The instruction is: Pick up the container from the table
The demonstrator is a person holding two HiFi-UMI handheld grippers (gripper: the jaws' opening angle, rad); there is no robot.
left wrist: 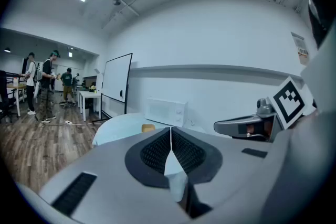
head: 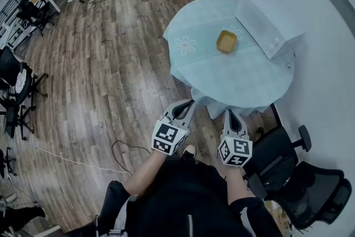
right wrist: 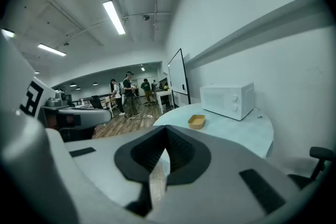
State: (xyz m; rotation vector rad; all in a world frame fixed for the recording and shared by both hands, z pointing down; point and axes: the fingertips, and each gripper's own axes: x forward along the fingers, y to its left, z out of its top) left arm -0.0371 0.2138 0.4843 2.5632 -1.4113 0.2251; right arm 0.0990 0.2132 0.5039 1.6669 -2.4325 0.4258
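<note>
The container (head: 226, 41) is a small yellow tray on the round table's pale blue cloth (head: 222, 75), next to a white microwave (head: 267, 21). Both grippers are held short of the table's near edge, well away from the container. My left gripper (head: 189, 103) is shut with nothing in it, and so is my right gripper (head: 229, 113). In the left gripper view the shut jaws (left wrist: 170, 135) hide most of the container (left wrist: 148, 127). The right gripper view shows its closed jaws (right wrist: 165, 138) with the container (right wrist: 197, 121) ahead and the microwave (right wrist: 229, 100) behind it.
Black office chairs (head: 294, 180) stand at my right by the wall, and more chairs (head: 16, 86) line the left. A cable (head: 119, 148) lies on the wood floor. People (left wrist: 47, 81) stand far across the room near a whiteboard (left wrist: 116, 78).
</note>
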